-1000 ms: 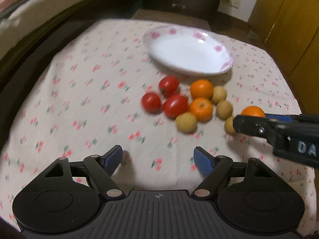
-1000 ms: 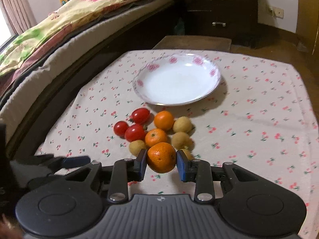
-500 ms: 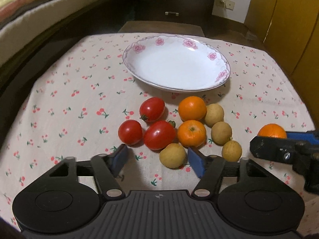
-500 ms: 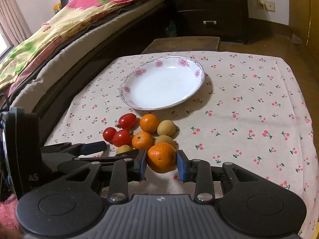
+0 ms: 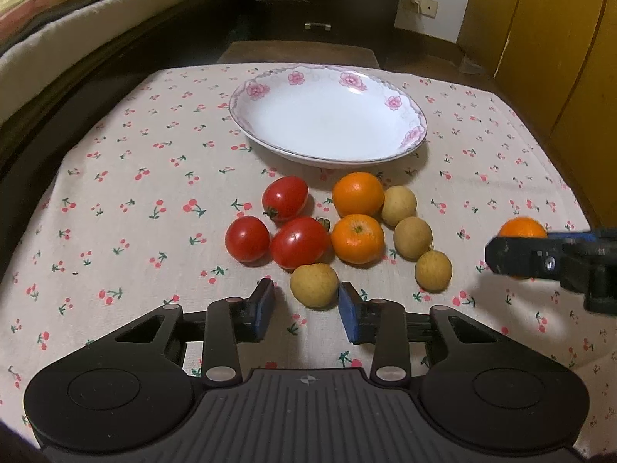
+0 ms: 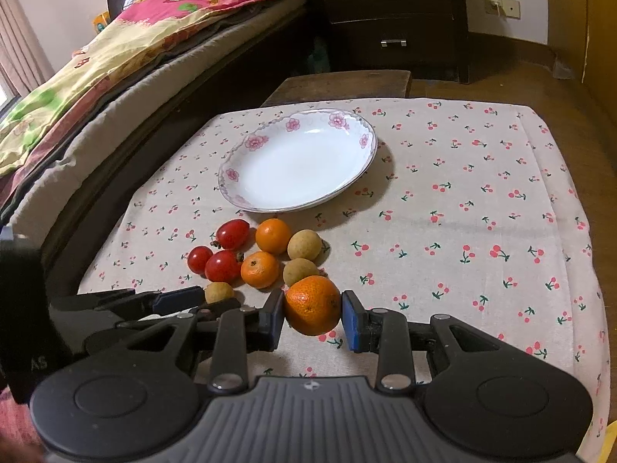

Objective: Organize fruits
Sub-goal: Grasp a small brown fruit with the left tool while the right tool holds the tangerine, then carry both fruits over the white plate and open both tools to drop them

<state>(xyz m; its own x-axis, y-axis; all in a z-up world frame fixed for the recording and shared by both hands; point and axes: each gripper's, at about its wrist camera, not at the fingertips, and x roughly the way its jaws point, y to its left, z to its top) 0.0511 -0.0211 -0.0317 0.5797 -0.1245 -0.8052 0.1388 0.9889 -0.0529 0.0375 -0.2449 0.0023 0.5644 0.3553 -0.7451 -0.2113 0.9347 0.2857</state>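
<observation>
Both fingers of the right gripper (image 6: 312,318) clamp an orange (image 6: 313,305); left gripper (image 5: 306,310) fingers closing around a longan (image 5: 314,284).

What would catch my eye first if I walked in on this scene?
Probably the orange clamped in the right gripper, just above the cherry-print tablecloth. Next, the cluster of red tomatoes, oranges and small tan fruits lying before the empty flowered plate. The left gripper is closing around one tan fruit.
</observation>
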